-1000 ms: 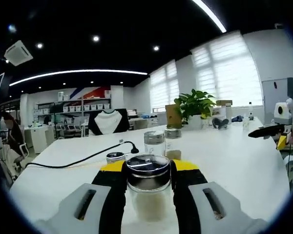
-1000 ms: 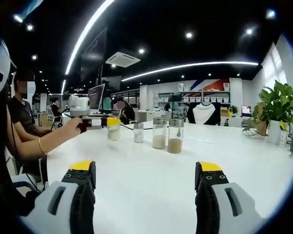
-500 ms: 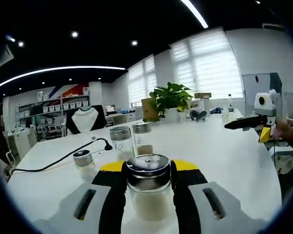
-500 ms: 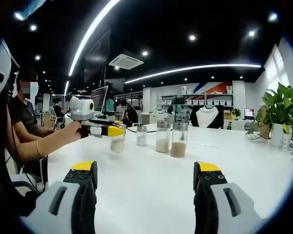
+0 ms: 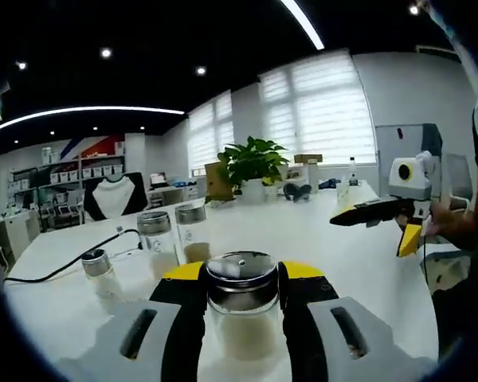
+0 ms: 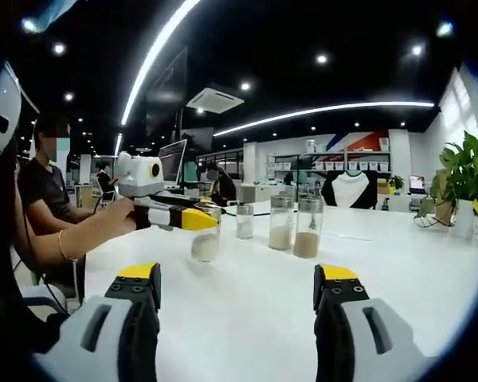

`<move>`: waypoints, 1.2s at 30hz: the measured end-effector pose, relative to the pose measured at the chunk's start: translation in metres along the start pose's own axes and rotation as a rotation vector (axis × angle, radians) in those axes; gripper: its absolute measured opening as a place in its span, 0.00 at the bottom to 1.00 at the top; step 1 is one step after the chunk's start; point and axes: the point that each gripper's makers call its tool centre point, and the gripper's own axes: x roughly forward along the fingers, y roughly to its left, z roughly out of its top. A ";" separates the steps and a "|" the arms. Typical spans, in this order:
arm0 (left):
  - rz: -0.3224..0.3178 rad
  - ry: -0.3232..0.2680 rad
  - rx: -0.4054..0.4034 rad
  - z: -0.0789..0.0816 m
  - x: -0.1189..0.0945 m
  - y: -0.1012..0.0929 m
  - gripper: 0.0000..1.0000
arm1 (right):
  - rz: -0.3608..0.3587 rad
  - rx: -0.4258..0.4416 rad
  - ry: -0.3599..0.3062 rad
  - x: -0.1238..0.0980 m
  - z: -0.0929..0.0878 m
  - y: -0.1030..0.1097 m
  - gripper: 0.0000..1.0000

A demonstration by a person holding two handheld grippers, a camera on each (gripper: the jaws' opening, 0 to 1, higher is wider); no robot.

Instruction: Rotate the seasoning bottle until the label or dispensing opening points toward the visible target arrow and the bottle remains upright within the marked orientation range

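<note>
Left gripper [image 5: 240,318] jaws clamp the seasoning bottle [image 5: 240,306], frame bottom centre; right gripper [image 6: 237,318] jaws stand apart. We advise turning slowly, bottle upright.

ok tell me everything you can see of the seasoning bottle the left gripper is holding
The seasoning bottle is a clear glass jar with a round, shiny dark metal lid. Pale, off-white powder fills its lower part. It stands upright, clamped between the black inner pads of the left gripper, whose yellow tips flank the lid. In the right gripper view the same bottle appears at the end of that gripper, at the white table; whether its base touches the top cannot be told. No label or arrow can be made out.
</note>
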 end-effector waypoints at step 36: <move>-0.187 -0.027 0.074 0.028 0.015 -0.079 0.37 | 0.118 -0.015 -0.017 0.030 -0.003 0.023 0.59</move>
